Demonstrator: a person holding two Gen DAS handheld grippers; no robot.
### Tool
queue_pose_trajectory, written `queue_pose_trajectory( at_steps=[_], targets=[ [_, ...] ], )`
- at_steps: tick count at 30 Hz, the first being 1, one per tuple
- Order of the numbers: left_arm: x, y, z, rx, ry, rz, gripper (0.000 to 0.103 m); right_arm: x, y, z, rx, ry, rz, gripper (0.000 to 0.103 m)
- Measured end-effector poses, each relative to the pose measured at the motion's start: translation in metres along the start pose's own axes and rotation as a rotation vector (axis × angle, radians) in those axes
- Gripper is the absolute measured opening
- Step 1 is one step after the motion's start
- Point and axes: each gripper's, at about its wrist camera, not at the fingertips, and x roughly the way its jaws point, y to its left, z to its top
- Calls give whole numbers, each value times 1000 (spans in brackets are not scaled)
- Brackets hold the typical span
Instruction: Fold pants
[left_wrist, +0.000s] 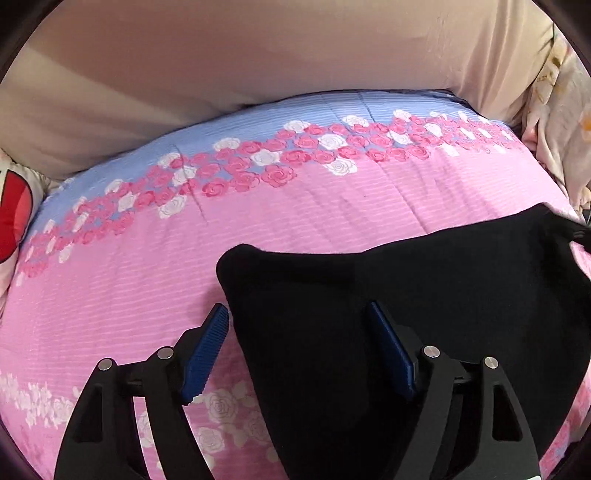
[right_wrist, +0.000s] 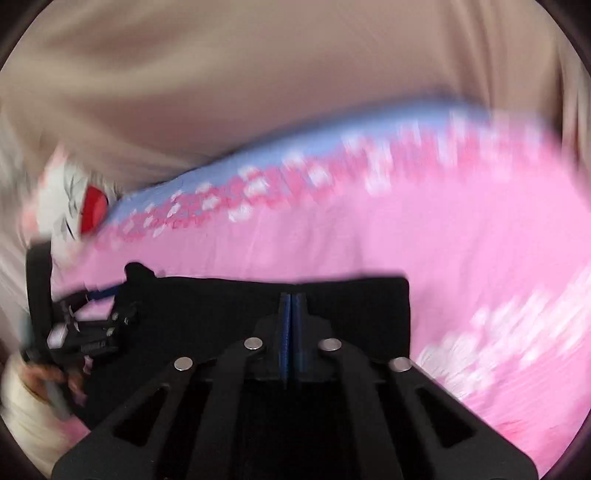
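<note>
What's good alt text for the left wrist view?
Open left gripper with blue ribbed pads hovers over folded black fabric pants, gripping nothing, on a pink rose-print quilt with a blue band.

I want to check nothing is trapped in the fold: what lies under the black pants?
Under the black fabric pants only the pink rose-print quilted bedspread shows around their edges. Whatever lies directly beneath the cloth is covered.

Motion blurs the right wrist view; the pants run off its bottom edge, perhaps pinched.
</note>
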Motion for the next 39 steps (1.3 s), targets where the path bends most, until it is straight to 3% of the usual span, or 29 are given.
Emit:
queue_pose_trajectory(
  at_steps=[1, 2, 4, 6, 7, 10, 12, 13, 14, 16, 18, 20, 22, 24, 26, 30, 34, 36, 39],
  targets=[
    [1, 0, 1, -7, -3, 0, 76, 6, 7, 1, -18, 23, 30, 0],
    [2, 0, 2, -13, -5, -2, 77, 24, 4, 1, -34, 72, -11, 0],
    [3, 5, 0, -35, -5, -23, 78, 51, -28, -7, -12, 135, -186, 0],
    [4, 9, -1, -49, -2, -43, 79, 38, -52, -10, 179, 95, -39, 0],
    [5, 9, 0, -49, -4, -34, 79, 27, -52, -10, 219, 68, -18, 0],
    [4, 4, 0, -27, -12, -3, 79, 13, -24, -4, 99, 1, -33, 3],
    [5, 0, 1, -14, -18, 21, 80, 35, -34, -8, 49, 69, -165, 0],
    [4, -2, 2, -11, -20, 24, 80, 39, -51, -12, 93, 68, -192, 0],
    [4, -2, 2, -16, -19, 19, 80, 28, -63, -14, 199, 42, -130, 0],
    [0, -2, 1, -19, -24, 41, 80, 8, -59, -10, 252, -12, -146, 6],
    [-7, -1, 0, -21, -36, 43, 79, -5, -29, -1, 147, -45, -116, 6],
    [-13, -2, 0, -27, -45, 47, 79, 7, 7, 3, 42, 1, -34, 6],
    [-18, -4, 0, -30, -55, 60, 79, 33, 18, -4, -21, 65, -80, 4],
    [-21, -6, -3, -21, -58, 71, 79, 63, 11, -16, -3, 142, -121, 4],
    [-22, -6, -6, -18, -58, 74, 79, 53, 9, -17, 85, 113, -96, 5],
    [-24, -2, -9, -31, -60, 66, 79, 18, 48, -17, 38, 42, 31, 8],
    [-41, 4, -14, -49, -93, 73, 79, 56, 68, -43, -62, 181, 18, 8],
    [-57, 16, -21, -71, -118, 86, 79, 48, 80, -38, -59, 155, 14, 8],
    [-78, 47, -37, -125, -140, 144, 79, 37, 107, -15, -84, 92, 139, 8]
  ],
)
